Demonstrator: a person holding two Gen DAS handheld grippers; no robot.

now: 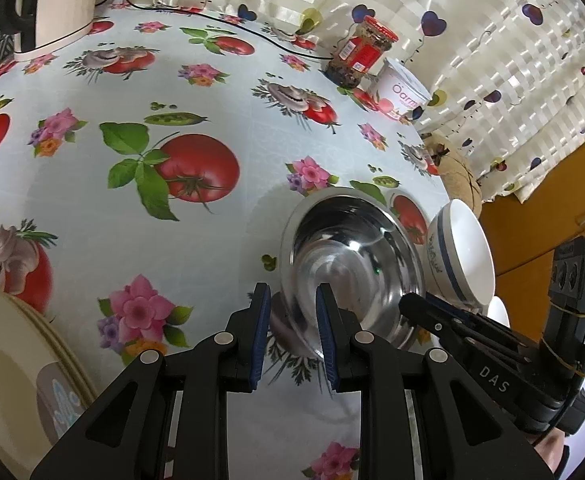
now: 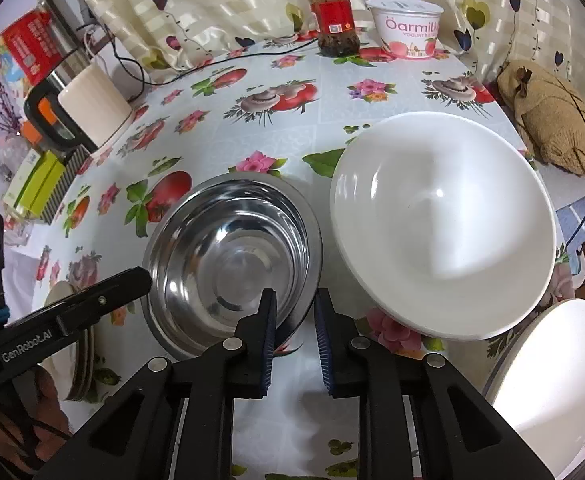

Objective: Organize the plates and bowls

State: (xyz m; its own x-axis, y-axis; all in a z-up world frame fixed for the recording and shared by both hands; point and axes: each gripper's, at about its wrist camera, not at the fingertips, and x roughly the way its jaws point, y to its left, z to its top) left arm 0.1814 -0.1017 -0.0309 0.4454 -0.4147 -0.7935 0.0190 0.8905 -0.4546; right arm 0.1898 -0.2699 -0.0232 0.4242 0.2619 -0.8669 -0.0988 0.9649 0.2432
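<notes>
Left black two-finger gripper w/ blue pads (image 1: pixel 293 300) points steeply down, jaws apart, nothing pressed btw them. Right black gripper w/ blue pads (image 2: pixel 295 304) also angled down, jaws parted, pads not clamping. Bare hand (image 2: pixel 8 428) holds left handle.

Jar (image 2: pixel 333 16), yogurt tub (image 2: pixel 409 26) and kettle (image 2: pixel 92 110) on the tablecloth (image 2: pixel 220 120).

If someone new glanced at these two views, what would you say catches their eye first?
Probably the shiny stainless-steel bowl at the near middle of the tomato-and-flower printed tablecloth, with both claws converging on its rim. Next, the large white ceramic bowl sits just to its right. At the table's far edge, a red-lidded glass jar stands beside a pink-and-white yogurt tub.
</notes>
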